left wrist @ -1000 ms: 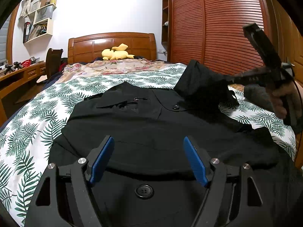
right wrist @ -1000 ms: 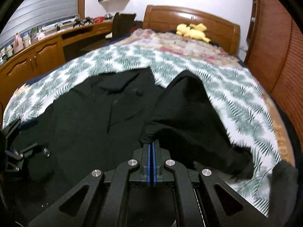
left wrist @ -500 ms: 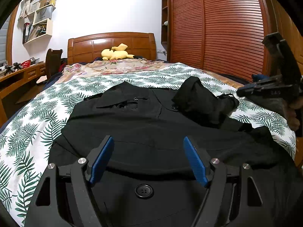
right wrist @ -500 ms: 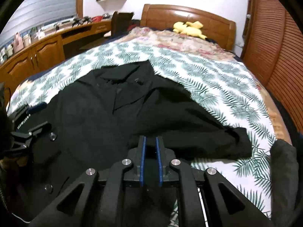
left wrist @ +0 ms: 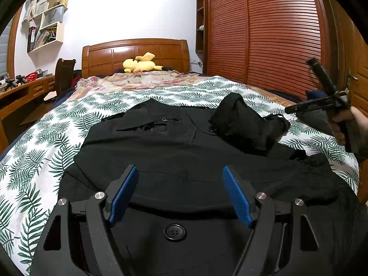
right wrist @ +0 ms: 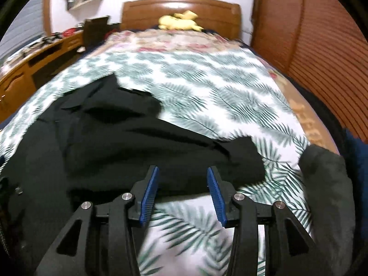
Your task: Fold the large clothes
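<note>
Left wrist view puts my left gripper (left wrist: 179,172) at the bottom centre, its blue fingers (left wrist: 234,193) spread wide with nothing between them, hanging just above the black coat (left wrist: 174,151). That coat lies spread across the leaf-print bedspread (left wrist: 34,151) and fills the lower middle of the frame; one large button (left wrist: 174,232) shows between the gripper's arms. A sleeve (left wrist: 243,124) sits bunched in a heap on the coat, right of centre. At the right edge a hand (left wrist: 347,124) holds my right gripper (right wrist: 182,172). Right wrist view is blurred; those jaws are opening, nothing between them, over the coat's edge in the lower centre. A yellow plush toy (left wrist: 141,63) rests by the wooden headboard (left wrist: 101,54) at upper centre.
</note>
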Available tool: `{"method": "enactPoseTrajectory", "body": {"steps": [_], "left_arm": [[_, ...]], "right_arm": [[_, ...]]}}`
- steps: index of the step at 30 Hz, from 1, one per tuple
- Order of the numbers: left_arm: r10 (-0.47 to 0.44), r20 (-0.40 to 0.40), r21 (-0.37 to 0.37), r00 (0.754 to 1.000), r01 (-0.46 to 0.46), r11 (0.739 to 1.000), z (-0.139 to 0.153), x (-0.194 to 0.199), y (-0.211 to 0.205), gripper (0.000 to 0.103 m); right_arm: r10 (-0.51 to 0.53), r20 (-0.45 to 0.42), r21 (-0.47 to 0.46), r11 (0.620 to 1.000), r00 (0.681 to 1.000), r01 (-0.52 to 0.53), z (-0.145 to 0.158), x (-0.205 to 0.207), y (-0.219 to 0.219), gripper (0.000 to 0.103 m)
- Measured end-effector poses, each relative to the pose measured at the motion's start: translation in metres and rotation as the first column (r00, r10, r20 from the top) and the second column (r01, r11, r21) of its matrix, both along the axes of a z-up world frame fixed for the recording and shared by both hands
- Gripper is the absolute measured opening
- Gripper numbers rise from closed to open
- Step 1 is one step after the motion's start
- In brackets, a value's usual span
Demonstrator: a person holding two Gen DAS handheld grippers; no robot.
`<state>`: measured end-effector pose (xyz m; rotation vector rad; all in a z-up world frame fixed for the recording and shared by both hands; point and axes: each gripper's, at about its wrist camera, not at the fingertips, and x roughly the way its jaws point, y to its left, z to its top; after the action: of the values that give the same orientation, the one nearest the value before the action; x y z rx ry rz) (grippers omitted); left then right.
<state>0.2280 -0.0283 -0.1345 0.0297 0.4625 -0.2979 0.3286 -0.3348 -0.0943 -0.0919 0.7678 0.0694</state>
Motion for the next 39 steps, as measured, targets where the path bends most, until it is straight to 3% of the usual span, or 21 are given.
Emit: {"method": "enactPoseTrajectory", "body": {"steps": [9, 13, 18, 23, 29, 37, 39], "left_arm": [[-0.001, -0.003, 0.001, 1.0, 0.001, 1.0, -0.001, 0.001, 0.0, 0.077], [-0.002, -0.005, 0.001, 1.0, 0.002, 1.0, -0.002, 0.001, 0.0, 0.077], [-0.002, -0.005, 0.0, 1.0, 0.002, 1.0, -0.002, 0.002, 0.0, 0.077], [-0.002, -0.005, 0.001, 1.0, 0.002, 1.0, -0.002, 0.002, 0.0, 0.077], [-0.002, -0.006, 0.0, 1.0, 0.002, 1.0, -0.003, 0.001, -0.001, 0.077], [-0.001, -0.006, 0.002, 1.0, 0.001, 1.0, -0.002, 0.002, -0.001, 0.077], [-0.003, -0.007, 0.008, 1.0, 0.003, 1.0, -0.003, 0.002, -0.002, 0.077]], "right_arm": [[-0.134, -0.088, 0.002, 0.991, 0.987, 0.135, -0.028, 0.054, -0.033, 0.048], [-0.158, -0.105, -0.012, 0.987, 0.982, 0.157, -0.034, 0.065, -0.032, 0.057], [-0.181, -0.124, -0.037, 0.983, 0.976, 0.178, -0.04, 0.07, -0.034, 0.058], [-0.209, -0.159, 0.004, 0.977, 0.965, 0.213, -0.052, 0.077, -0.049, 0.067], [-0.222, -0.183, 0.026, 0.973, 0.958, 0.231, -0.063, 0.082, -0.055, 0.068], [-0.203, -0.172, -0.038, 0.979, 0.964, 0.2, -0.07, 0.084, -0.045, 0.069], [-0.186, -0.167, -0.042, 0.982, 0.968, 0.182, -0.071, 0.082, -0.042, 0.06]]}}
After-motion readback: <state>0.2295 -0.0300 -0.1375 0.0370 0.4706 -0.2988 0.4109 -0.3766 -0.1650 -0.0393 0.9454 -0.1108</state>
